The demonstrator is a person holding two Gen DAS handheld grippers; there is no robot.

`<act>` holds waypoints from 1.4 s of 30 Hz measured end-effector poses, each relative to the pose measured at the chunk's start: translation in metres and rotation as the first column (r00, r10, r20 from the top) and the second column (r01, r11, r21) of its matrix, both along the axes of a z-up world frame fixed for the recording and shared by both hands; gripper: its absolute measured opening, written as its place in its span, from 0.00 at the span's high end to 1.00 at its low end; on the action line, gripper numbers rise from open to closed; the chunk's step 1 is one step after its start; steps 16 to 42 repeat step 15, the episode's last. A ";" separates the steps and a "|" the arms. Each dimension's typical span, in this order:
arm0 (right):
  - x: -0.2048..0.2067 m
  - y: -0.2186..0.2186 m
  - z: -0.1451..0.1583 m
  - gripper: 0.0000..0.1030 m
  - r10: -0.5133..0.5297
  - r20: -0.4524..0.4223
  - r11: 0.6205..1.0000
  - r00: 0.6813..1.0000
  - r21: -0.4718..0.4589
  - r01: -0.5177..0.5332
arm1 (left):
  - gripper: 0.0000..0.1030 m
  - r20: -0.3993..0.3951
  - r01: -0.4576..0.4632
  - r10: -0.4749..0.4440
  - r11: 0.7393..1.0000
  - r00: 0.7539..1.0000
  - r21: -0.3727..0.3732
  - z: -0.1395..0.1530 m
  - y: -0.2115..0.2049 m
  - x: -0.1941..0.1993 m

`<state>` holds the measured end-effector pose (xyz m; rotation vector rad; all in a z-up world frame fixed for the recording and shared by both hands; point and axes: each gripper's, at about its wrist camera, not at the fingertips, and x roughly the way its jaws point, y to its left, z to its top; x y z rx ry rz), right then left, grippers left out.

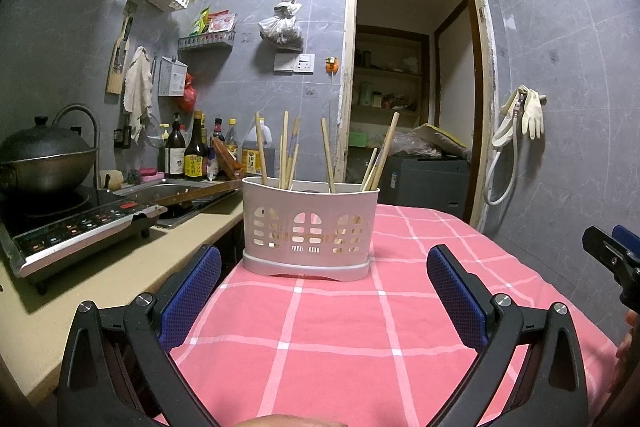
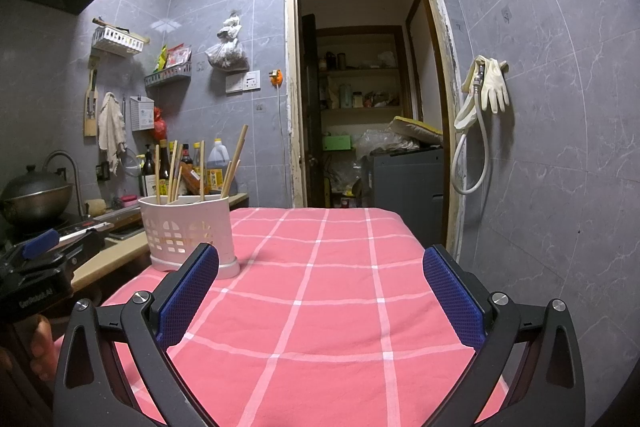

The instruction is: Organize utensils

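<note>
A white perforated utensil holder (image 1: 310, 229) stands upright on the pink checked tablecloth (image 1: 340, 327), with several wooden chopsticks (image 1: 288, 151) standing in its compartments. My left gripper (image 1: 324, 277) is open and empty, just in front of the holder. The holder also shows in the right wrist view (image 2: 188, 231) at the table's left edge, with chopsticks (image 2: 234, 159) sticking out. My right gripper (image 2: 320, 285) is open and empty over the tablecloth (image 2: 320, 307), to the right of the holder. The left gripper body (image 2: 44, 263) shows at the left edge there.
A counter on the left carries an induction cooker (image 1: 80, 227) with a wok (image 1: 44, 159), a sink (image 1: 180, 193) and sauce bottles (image 1: 192, 151). An open doorway (image 1: 408, 87) is behind the table. A hose and gloves (image 1: 520, 119) hang on the right wall.
</note>
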<state>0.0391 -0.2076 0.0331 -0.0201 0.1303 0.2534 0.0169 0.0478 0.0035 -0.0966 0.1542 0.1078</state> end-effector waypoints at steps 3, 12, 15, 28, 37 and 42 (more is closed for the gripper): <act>0.000 0.000 0.000 0.00 0.000 0.000 1.000 1.000 0.000 0.000 | 0.02 0.000 0.000 0.000 1.000 1.000 0.000 0.000 0.000 0.000; -0.001 0.001 0.000 0.00 0.000 0.000 1.000 1.000 0.000 0.000 | 0.02 -0.004 0.004 -0.004 1.000 1.000 0.005 0.000 -0.002 0.000; -0.001 0.001 0.000 0.00 0.000 -0.001 1.000 1.000 0.000 0.000 | 0.02 -0.005 0.004 -0.004 1.000 1.000 0.004 -0.001 -0.002 0.000; -0.001 0.001 0.000 0.00 0.000 -0.001 1.000 1.000 0.000 0.000 | 0.02 -0.005 0.004 -0.004 1.000 1.000 0.004 -0.001 -0.002 0.000; -0.001 0.001 0.000 0.00 0.000 -0.001 1.000 1.000 0.000 0.000 | 0.02 -0.005 0.004 -0.004 1.000 1.000 0.004 -0.001 -0.002 0.000; -0.001 0.001 0.000 0.00 0.000 -0.001 1.000 1.000 0.000 0.000 | 0.02 -0.005 0.004 -0.004 1.000 1.000 0.004 -0.001 -0.002 0.000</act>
